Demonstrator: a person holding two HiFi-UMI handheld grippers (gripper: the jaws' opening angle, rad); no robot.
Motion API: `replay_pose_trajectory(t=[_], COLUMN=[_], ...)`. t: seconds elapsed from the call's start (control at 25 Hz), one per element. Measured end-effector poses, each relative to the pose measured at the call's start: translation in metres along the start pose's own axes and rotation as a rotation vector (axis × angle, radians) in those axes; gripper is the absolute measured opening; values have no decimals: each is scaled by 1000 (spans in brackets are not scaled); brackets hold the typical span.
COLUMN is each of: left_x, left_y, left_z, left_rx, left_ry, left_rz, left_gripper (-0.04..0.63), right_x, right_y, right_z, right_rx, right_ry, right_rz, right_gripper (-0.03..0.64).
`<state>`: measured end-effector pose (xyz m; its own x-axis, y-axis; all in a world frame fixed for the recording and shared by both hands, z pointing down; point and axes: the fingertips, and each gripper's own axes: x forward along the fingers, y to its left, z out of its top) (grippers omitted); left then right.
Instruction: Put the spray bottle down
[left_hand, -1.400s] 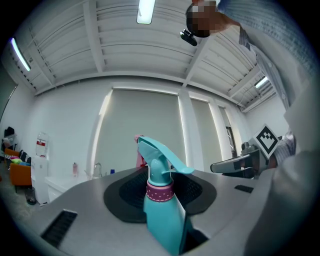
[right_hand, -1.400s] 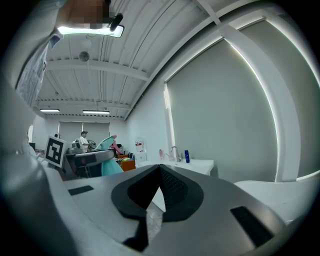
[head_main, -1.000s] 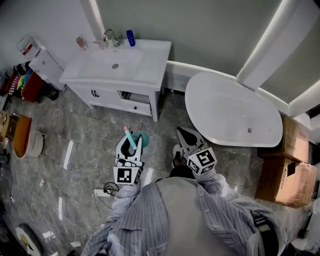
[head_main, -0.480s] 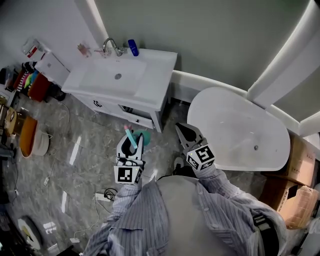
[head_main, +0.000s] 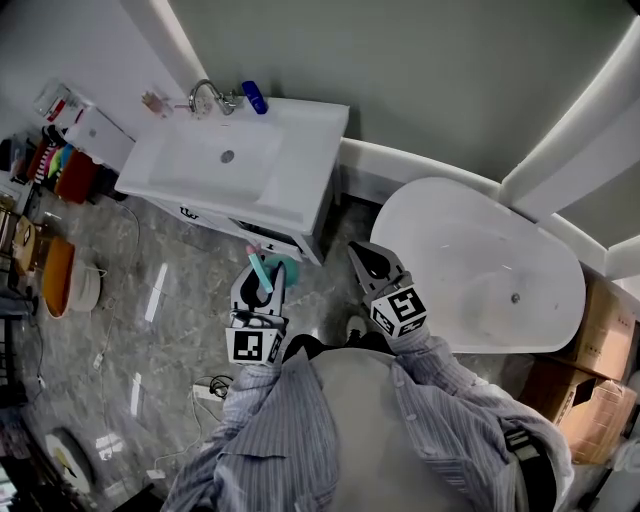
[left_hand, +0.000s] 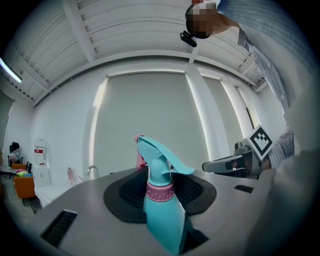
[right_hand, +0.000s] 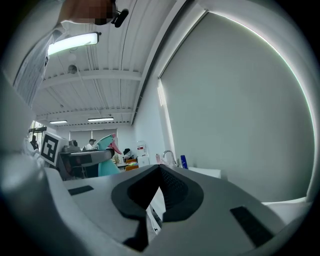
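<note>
A teal spray bottle (head_main: 265, 272) with a pink collar and nozzle stands upright between the jaws of my left gripper (head_main: 262, 287), which is shut on its body. In the left gripper view the bottle (left_hand: 162, 205) fills the middle, trigger head pointing right, and my right gripper (left_hand: 227, 164) shows beside it. My right gripper (head_main: 370, 262) hangs level over the floor to the right, jaws closed together with nothing between them. In the right gripper view its pads (right_hand: 170, 187) meet, and the held bottle (right_hand: 106, 150) shows at the left.
A white sink vanity (head_main: 290, 185) with a faucet (head_main: 200, 95) and a blue bottle (head_main: 254, 97) stands ahead. A white bathtub (head_main: 480, 270) is at the right. Cardboard boxes (head_main: 590, 400) sit far right. Cables (head_main: 210, 385) and orange items (head_main: 55, 275) lie on the grey floor.
Both grippers have travelled forward with the person toward the vanity, which now lies closer ahead of them. The bottle stays in the left jaws; the right jaws stay closed.
</note>
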<state>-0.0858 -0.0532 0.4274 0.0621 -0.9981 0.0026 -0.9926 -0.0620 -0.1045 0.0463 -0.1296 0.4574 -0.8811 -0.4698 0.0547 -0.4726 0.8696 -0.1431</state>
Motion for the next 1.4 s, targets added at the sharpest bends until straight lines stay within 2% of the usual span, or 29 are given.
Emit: replay_pose_trajectory(t=[0.28, 0.48, 0.84, 1.12, 1.4], left_x=[38, 72, 150, 216, 282], left_y=[19, 37, 103, 133, 145], left_z=[-19, -32, -51, -78, -133], left_rx=[-24, -23, -31, -26, -49], left_ry=[25, 21, 10, -11, 5], left_rz=[-35, -109, -230, -293, -316], left_gripper=[135, 135, 135, 135, 135], right_x=[32, 59, 137, 190, 224], right_y=[-24, -42, -63, -93, -122], right_z=[-5, -4, -3, -24, -67], right_rx=[12, 0, 9, 14, 29], right_ry=[31, 24, 45, 69, 122], right_rz=[-36, -110, -219, -300, -335], right_gripper=[15, 15, 15, 15, 15])
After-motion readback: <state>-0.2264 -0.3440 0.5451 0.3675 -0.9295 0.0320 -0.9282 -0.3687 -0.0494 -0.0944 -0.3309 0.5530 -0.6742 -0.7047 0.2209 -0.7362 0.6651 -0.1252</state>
